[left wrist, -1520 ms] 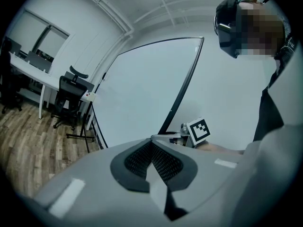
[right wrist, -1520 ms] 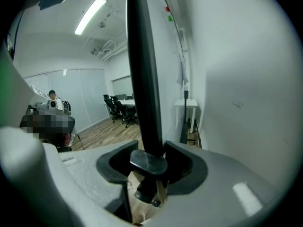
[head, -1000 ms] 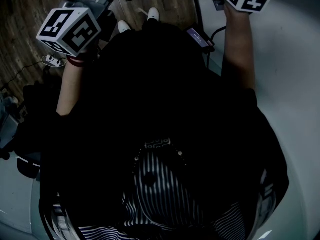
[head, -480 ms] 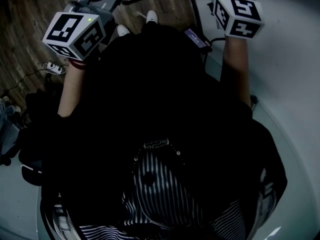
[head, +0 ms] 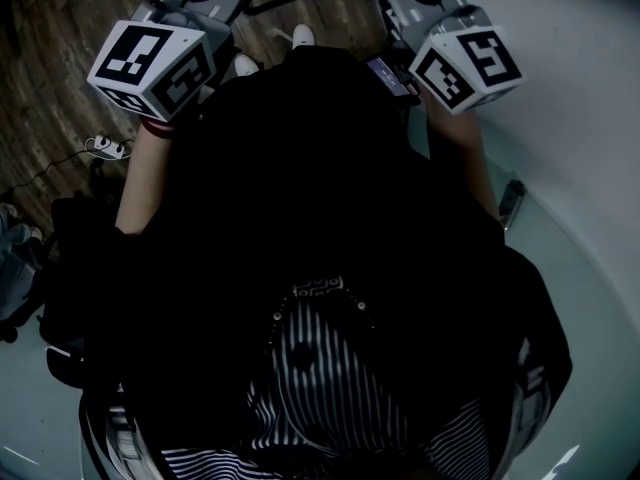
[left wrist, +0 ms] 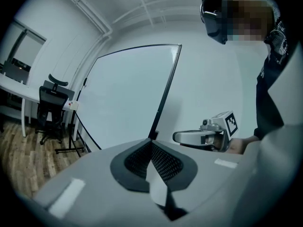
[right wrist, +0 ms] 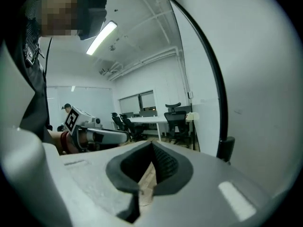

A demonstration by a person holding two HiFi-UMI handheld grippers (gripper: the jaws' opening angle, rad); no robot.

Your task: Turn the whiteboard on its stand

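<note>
Just right of my right gripper (right wrist: 151, 148), jaws just closed empty, stands the whiteboard (right wrist: 255, 79), edge upright; left gripper (left wrist: 151, 145), clenched empty, farther.

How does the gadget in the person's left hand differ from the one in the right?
The left gripper sees most of the whiteboard ahead; the right gripper sits close beside the whiteboard, which fills its view's right side. Past the left gripper's jaws is a bare wall; past the right gripper's, desks and office chairs. Shared: both are shut with nothing between the jaws, the right's having just been closing.
</note>
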